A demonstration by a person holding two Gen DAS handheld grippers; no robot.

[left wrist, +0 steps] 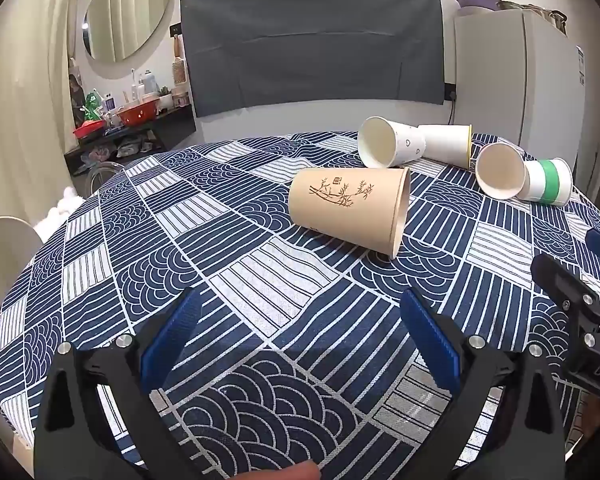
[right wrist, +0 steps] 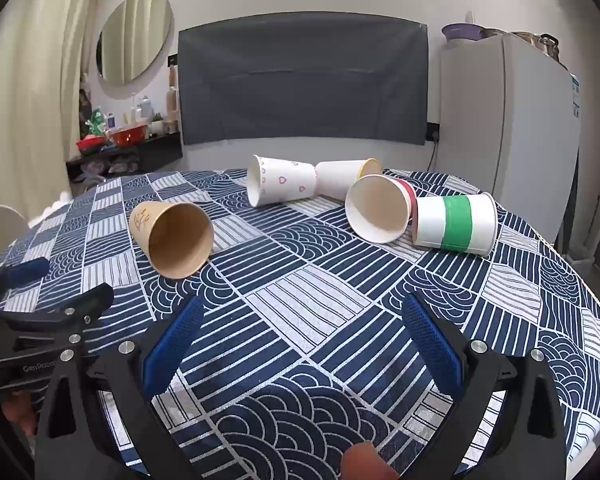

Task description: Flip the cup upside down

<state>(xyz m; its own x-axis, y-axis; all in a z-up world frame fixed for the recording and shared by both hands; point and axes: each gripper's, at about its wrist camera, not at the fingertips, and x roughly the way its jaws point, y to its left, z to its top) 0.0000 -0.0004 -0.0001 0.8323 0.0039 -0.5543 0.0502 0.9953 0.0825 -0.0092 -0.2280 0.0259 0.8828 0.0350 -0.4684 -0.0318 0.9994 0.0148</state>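
Note:
Several paper cups lie on their sides on the blue patterned tablecloth (left wrist: 260,272). A tan cup with a bamboo drawing (left wrist: 348,210) lies nearest, mouth to the right; in the right wrist view it (right wrist: 172,236) lies at the left, mouth towards me. Behind are a white cup with hearts (right wrist: 280,185), a yellow-rimmed cup (right wrist: 346,182), a red-rimmed cup (right wrist: 380,208) and a green-banded cup (right wrist: 456,224). My left gripper (left wrist: 300,336) is open and empty, short of the tan cup. My right gripper (right wrist: 300,340) is open and empty, short of all cups.
The right gripper's body (left wrist: 580,320) shows at the right edge of the left view; the left gripper's body (right wrist: 40,320) shows at the left of the right view. A grey covered screen (right wrist: 304,80), a fridge (right wrist: 508,128) and a cluttered shelf (right wrist: 120,140) stand behind the table.

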